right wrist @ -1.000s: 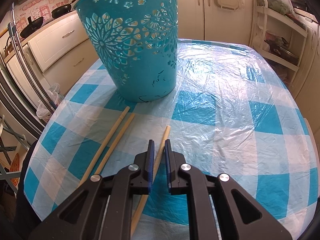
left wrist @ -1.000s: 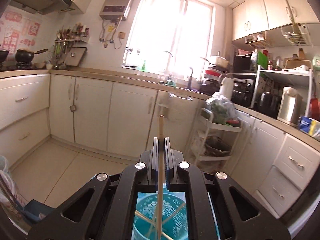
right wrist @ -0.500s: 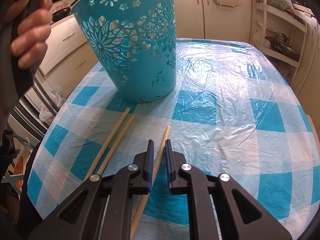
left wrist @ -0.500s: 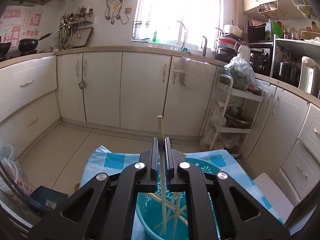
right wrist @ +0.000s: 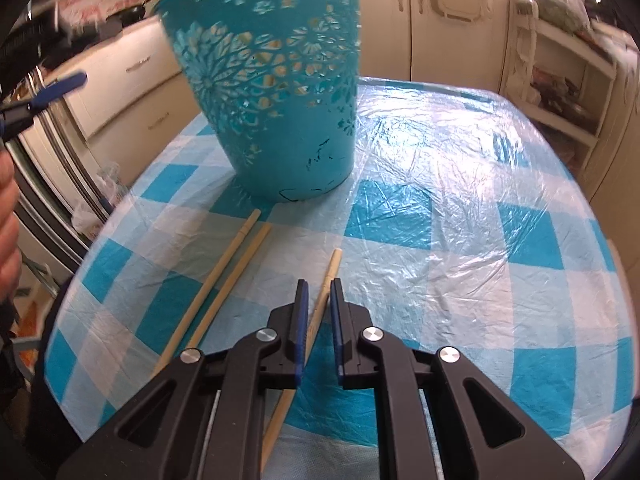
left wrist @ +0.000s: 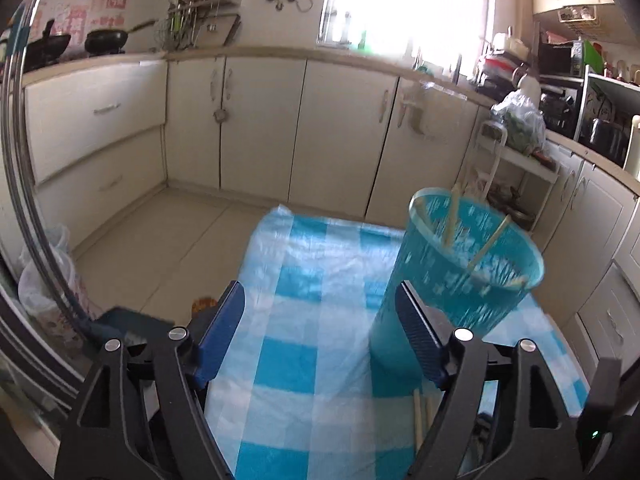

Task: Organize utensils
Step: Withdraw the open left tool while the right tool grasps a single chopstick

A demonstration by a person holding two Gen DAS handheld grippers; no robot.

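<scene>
1. The left gripper (left wrist: 320,320) hangs above the table with its jaws spread wide and nothing between them; its blue pads (left wrist: 222,332) frame the checked cloth below
2. The right gripper (right wrist: 318,312) sits low over the table, its jaws nearly together with a narrow gap, and a single chopstick (right wrist: 326,280) runs up through that gap; whether the pads actually press on it I cannot tell
3. That chopstick lies flat on the blue-and-white checked tablecloth (right wrist: 460,240), which has a clear plastic sheet over it
4. To its left, two more chopsticks (right wrist: 224,276) lie side by side, their far ends just short of the basket's base
5. The teal cut-out basket (right wrist: 276,92) stands upright on the cloth beyond the chopsticks; in the left wrist view it is blurred, with several chopsticks (left wrist: 486,246) leaning inside it
6. Cream kitchen cabinets (left wrist: 260,128) line the walls beyond the table
</scene>
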